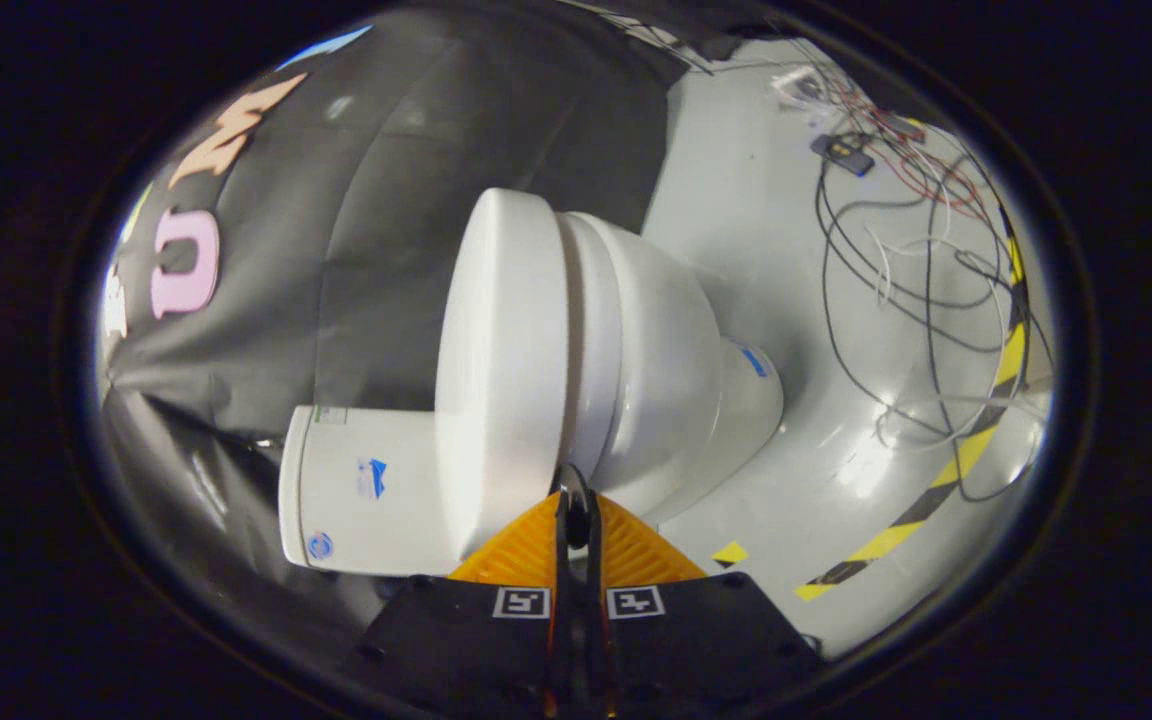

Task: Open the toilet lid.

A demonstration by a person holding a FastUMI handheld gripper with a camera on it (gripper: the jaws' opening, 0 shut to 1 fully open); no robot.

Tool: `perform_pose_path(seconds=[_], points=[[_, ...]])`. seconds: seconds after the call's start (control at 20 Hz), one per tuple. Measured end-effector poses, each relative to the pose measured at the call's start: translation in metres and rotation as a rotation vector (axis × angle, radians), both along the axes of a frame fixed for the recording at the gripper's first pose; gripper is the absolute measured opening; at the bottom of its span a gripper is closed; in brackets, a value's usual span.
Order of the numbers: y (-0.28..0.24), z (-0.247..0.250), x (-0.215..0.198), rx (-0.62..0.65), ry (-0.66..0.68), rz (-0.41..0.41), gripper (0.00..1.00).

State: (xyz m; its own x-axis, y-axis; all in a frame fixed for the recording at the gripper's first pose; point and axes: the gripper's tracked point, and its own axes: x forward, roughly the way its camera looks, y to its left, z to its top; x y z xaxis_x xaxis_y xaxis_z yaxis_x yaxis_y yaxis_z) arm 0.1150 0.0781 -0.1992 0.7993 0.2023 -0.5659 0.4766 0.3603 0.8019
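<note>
While the camera rides rolled onto its side, the gripper (576, 497) sits with its two fingers drawn together, tips all but touching and only a thin dark slit between them, at the seam where the toilet lid (501, 360) meets the seat beneath it; whether the tips are actually pinching the lid's edge cannot be told. Because of the roll, the white toilet (636, 370) appears turned sideways: the closed lid shows as a thick white slab running from 12 o'clock of the fingertips down to them, the bowl (671, 350) bulges away toward 1 o'clock, and the boxy white tank (361, 490), bearing small blue stickers, lies at 9 o'clock of the tips. Black booth cloth (386, 200) hangs beyond the lid and tank, from 10 to 12 o'clock. Glossy grey floor (836, 450) spreads off at 2 to 3 o'clock, crossed by a yellow-and-black striped tape line (946, 480), with a tangle of loose cables (896, 230) lying well beyond the bowl at about 1 o'clock.
</note>
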Motion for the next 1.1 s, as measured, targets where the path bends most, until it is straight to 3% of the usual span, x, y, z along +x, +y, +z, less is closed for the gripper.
perform_pose_path(seconds=[0.45, 0.7, 1.1], points=[[0.007, 0.024, -0.001, -0.039, 0.057, -0.042, 0.0], [0.007, 0.044, 0.001, -0.19, 0.072, -0.019, 0.01], [0.016, 0.083, 0.009, -0.294, 0.024, 0.001, 0.01]])
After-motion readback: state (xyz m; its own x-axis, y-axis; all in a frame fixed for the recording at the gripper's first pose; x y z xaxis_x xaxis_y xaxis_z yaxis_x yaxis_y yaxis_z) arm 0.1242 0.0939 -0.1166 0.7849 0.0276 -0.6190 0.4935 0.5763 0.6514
